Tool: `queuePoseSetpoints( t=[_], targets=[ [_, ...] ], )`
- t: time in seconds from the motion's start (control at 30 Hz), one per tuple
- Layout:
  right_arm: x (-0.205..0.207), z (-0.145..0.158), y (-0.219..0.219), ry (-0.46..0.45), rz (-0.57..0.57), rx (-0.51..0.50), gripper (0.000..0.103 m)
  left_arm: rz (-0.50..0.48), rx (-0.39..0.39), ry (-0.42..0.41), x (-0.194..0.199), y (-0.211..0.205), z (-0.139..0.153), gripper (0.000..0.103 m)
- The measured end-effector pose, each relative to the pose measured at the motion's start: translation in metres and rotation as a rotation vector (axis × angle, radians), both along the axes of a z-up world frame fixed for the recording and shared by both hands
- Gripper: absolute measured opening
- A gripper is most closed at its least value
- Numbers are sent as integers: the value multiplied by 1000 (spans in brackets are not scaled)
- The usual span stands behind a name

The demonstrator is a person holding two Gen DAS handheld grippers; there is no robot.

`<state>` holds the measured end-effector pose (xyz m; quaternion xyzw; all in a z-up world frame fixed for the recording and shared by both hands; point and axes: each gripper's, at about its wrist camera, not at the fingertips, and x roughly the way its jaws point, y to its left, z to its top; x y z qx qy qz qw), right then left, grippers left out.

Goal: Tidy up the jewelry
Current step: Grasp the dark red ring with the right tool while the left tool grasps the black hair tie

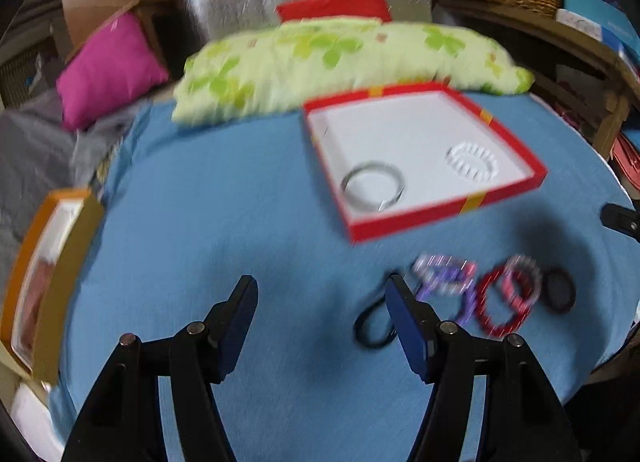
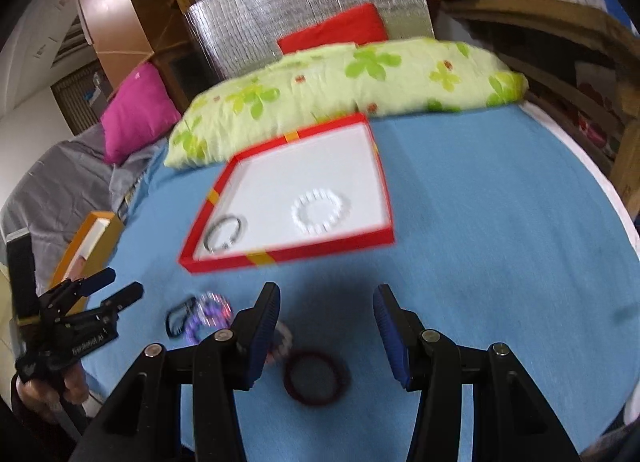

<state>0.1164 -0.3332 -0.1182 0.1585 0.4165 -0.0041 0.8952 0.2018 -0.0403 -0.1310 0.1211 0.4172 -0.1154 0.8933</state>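
Blue cloth (image 1: 224,190) covers the round surface we work on, with a green flowered pillow (image 1: 340,58) along its far edge and a pink cushion (image 1: 108,66) beyond that on the left; both views are smeared, so fine detail is lost

Going left to right in the left wrist view: an orange-sided box (image 1: 52,282) sits at the left edge, then our left gripper (image 1: 320,294) hangs over bare cloth with its jaws spread wide and nothing between them. Just beside its right finger lies a black hair-tie loop (image 1: 370,328), then a purple and pink beaded tangle (image 1: 444,282), a dark red beaded bangle (image 1: 500,302) with a pink and white bracelet (image 1: 524,278) overlapping it, and a small black ring (image 1: 560,290). Beyond them stands the shallow red-walled tray with a white floor (image 1: 448,222), already holding a thin silver bangle (image 1: 372,190) and a white beaded bracelet (image 1: 474,164)

In the right wrist view our right gripper (image 2: 326,298) is half spread and empty, hovering above the dark red bangle, which lies near its left finger

We judge the step to be picking the next loose piece. To do it well we should take one item only, straddle a single side of its band rather than the pile, close gently, lift clear, and set it in open tray floor apart from the two pieces there
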Motion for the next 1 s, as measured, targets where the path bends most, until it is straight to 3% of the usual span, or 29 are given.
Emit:
queuePoseSetpoints(
  t=[0.1, 0.2, 0.23, 0.37, 0.43, 0.57, 0.67, 0.87, 0.93, 1.0],
  targets=[
    [-12, -13, -3, 56, 16, 3, 51, 21, 0, 38, -5, 15, -12, 67],
    [-18, -27, 1, 111, 44, 2, 41, 27, 8, 69, -10, 24, -24, 67],
    [-18, -34, 6, 144, 60, -7, 37, 22, 9, 81, -11, 24, -28, 67],
    [-11, -53, 17, 213, 75, -63, 37, -5, -2, 111, -10, 20, -37, 67],
    [-7, -59, 19, 236, 63, -72, 30, -21, -25, 121, -8, 17, -37, 67],
    [0, -63, 21, 241, 45, -113, 20, -48, -57, 154, -1, 7, -41, 67],
    [2, -64, 26, 237, 59, -129, 6, -69, -71, 180, 4, -1, -47, 67],
    [5, -57, 26, 205, 42, -142, 5, -110, -105, 206, 17, -13, -53, 66],
    [7, -53, 21, 192, 24, -119, 5, -120, -134, 215, 21, -13, -53, 56],
    [9, -49, 20, 177, 11, -105, 5, -135, -165, 234, 24, -13, -53, 36]
  ],
)
